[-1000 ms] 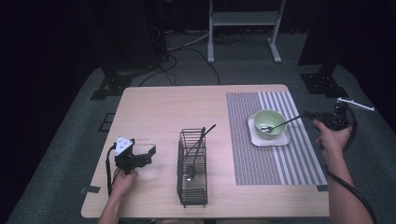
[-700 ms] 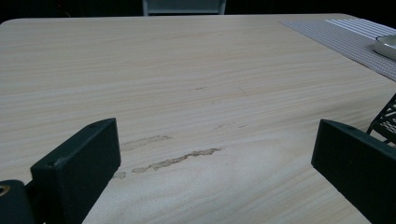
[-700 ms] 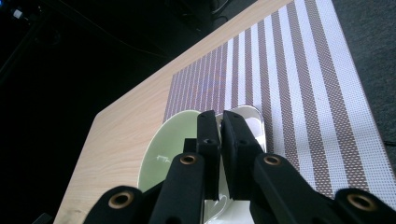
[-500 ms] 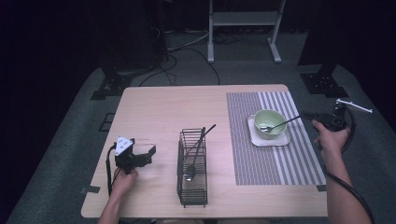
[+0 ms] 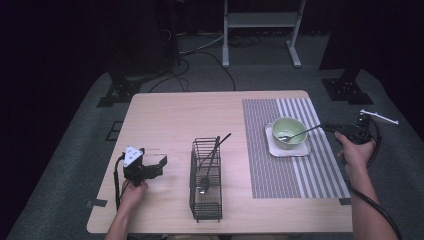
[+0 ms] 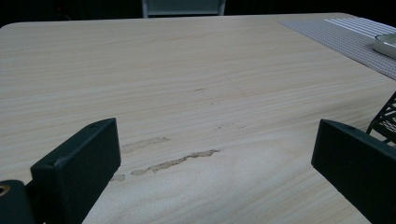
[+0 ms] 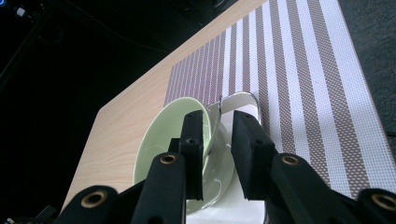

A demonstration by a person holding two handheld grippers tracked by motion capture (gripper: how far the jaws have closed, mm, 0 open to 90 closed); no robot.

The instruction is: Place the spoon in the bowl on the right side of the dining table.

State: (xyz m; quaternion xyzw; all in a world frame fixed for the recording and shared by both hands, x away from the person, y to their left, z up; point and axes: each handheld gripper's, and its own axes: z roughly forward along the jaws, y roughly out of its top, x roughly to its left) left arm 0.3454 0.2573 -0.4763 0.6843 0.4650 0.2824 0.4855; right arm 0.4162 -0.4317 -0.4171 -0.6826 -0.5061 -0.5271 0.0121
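Right gripper [image 7: 218,140] jaws just been opening, a small gap now, spoon [image 5: 296,134] handle between them, pads not pressing; spoon rests in green bowl [image 5: 289,132] on striped mat [image 5: 320,165]. Left gripper [image 5: 150,169] spread wide, empty, near wire basket [image 5: 206,180].

Table [image 5: 170,120] evenly lit from above, surroundings dark; near jaws slightly soft, no glare.

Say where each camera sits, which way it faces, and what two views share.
High view: above the near edge, looking forward and down; table, both forearms, left tongs.
Left gripper view: low over the wood, between two wide-apart jaws.
Right gripper view: tilted toward the bowl, jaws either side of the spoon.
Shared: bowl, high and right views.
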